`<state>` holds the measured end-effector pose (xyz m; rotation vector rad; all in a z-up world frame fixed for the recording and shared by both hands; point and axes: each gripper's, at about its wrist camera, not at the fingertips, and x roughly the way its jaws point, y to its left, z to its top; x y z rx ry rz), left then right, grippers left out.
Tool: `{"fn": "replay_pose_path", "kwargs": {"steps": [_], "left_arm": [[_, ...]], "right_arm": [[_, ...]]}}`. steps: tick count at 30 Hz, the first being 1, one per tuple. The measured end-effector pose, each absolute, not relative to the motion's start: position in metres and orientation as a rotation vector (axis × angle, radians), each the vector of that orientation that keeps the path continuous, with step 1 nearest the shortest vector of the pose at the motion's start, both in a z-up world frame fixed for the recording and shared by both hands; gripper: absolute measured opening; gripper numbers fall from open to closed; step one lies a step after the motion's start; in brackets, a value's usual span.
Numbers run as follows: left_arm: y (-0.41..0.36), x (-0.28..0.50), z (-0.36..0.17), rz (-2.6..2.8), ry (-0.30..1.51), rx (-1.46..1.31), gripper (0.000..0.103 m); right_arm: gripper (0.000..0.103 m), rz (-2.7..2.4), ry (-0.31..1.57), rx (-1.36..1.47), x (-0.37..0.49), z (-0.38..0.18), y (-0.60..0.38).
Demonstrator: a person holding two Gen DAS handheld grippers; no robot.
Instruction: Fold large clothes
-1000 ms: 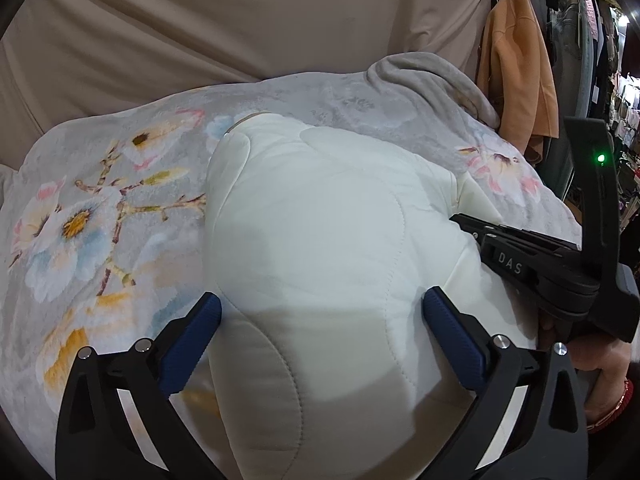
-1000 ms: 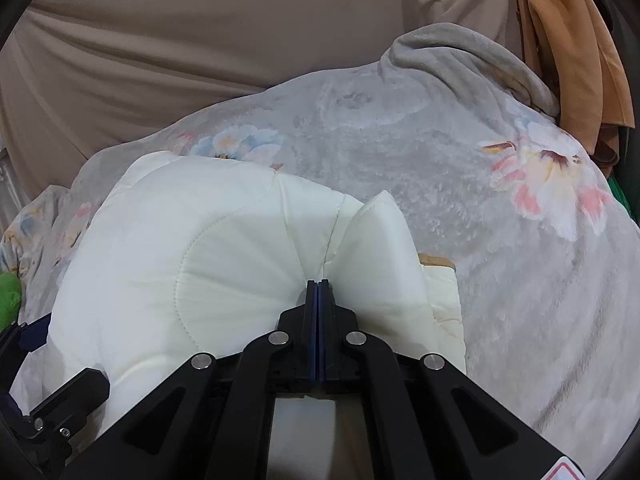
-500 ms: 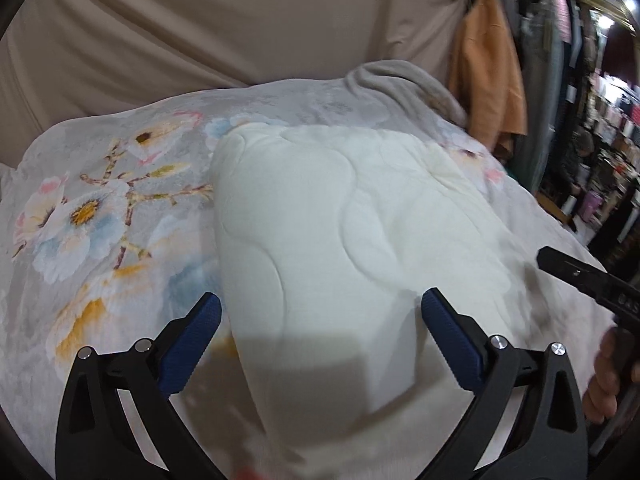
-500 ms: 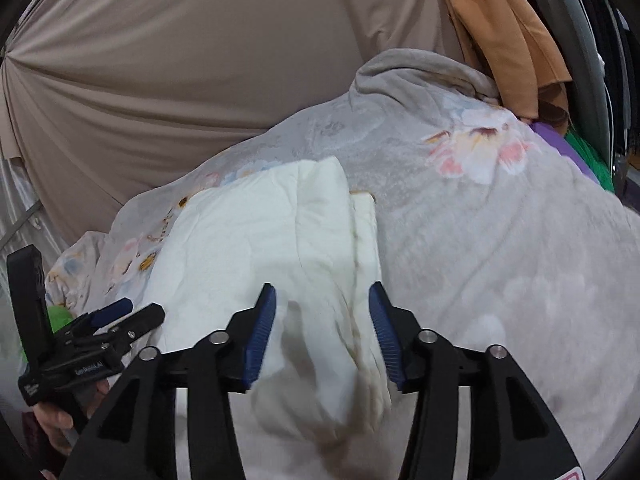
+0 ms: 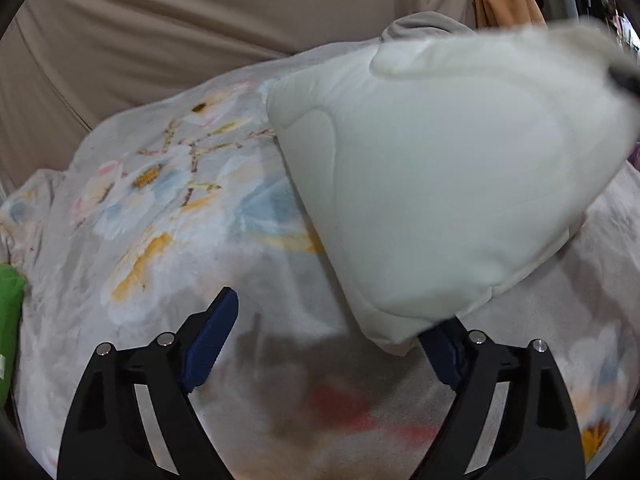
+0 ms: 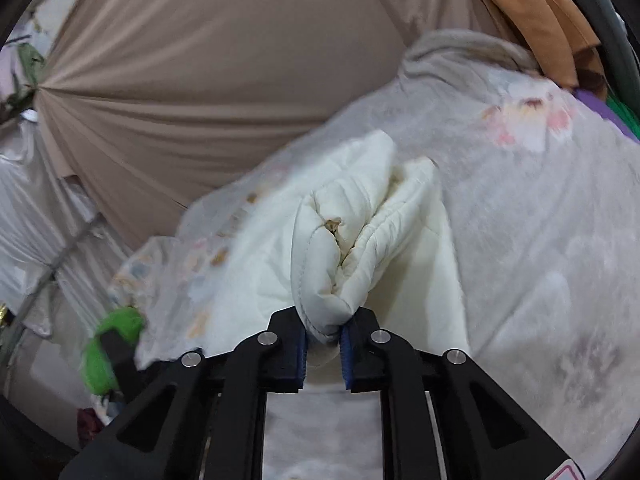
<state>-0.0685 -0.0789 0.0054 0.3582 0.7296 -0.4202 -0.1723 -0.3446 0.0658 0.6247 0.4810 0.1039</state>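
Observation:
A folded cream quilted garment (image 5: 440, 184) is lifted off the floral blanket (image 5: 168, 200), hanging tilted at the right of the left wrist view. My right gripper (image 6: 323, 340) is shut on a bunched edge of the garment (image 6: 352, 248) and holds it up. My left gripper (image 5: 332, 344) is open and empty, low over the blanket; the garment's lower corner hangs in front of its right finger (image 5: 448, 360).
A beige fabric backdrop (image 6: 224, 72) stands behind the bed. Orange clothes (image 6: 532, 12) hang at the back right. A green item (image 5: 8, 320) lies at the blanket's left edge. The blanket (image 6: 540, 220) covers the whole bed.
My right gripper opened half a second ago and has now shut on the garment's edge and lifted it to the right. My left gripper stayed open and pulled back.

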Motion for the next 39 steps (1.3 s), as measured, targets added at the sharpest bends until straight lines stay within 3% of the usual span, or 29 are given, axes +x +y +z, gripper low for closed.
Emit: {"fn": "replay_pose_path", "kwargs": {"steps": [2, 4, 7, 9, 14, 17, 20, 26, 32, 39], "left_arm": [[-0.08, -0.065, 0.001, -0.438, 0.753, 0.349, 0.084], [-0.083, -0.064, -0.004, -0.424, 0.753, 0.367, 0.084], [-0.084, -0.064, -0.009, -0.444, 0.767, 0.365, 0.084], [-0.087, -0.072, -0.004, -0.449, 0.747, 0.394, 0.083], [-0.07, -0.095, 0.03, -0.565, 0.733, 0.347, 0.081], [-0.058, -0.1, 0.059, -0.584, 0.683, 0.279, 0.087], [-0.063, -0.093, 0.087, -0.554, 0.594, 0.245, 0.089], [-0.12, -0.054, 0.085, -0.54, 0.598, 0.268, 0.089], [-0.141, -0.035, 0.048, -0.547, 0.717, 0.253, 0.09], [-0.141, -0.033, 0.05, -0.518, 0.706, 0.252, 0.092]], "right_arm": [[0.01, 0.116, 0.404, 0.599, -0.19, 0.089, -0.341], [0.01, 0.013, 0.43, 0.537, -0.193, 0.079, -0.344], [0.011, -0.106, 0.673, 0.625, -0.163, 0.002, -0.371], [0.012, -0.117, 0.716, 0.666, -0.158, -0.028, -0.378], [0.023, -0.143, 0.713, 0.588, -0.162, -0.011, -0.37], [0.033, -0.148, 0.676, 0.606, -0.184, 0.005, -0.375], [0.035, -0.21, 0.594, 0.604, -0.208, 0.03, -0.381], [0.015, -0.245, 0.567, 0.372, -0.179, 0.068, -0.354], [0.015, -0.278, 0.795, 0.338, -0.134, -0.003, -0.357], [0.018, -0.21, 0.714, 0.407, -0.144, 0.031, -0.38]]}}
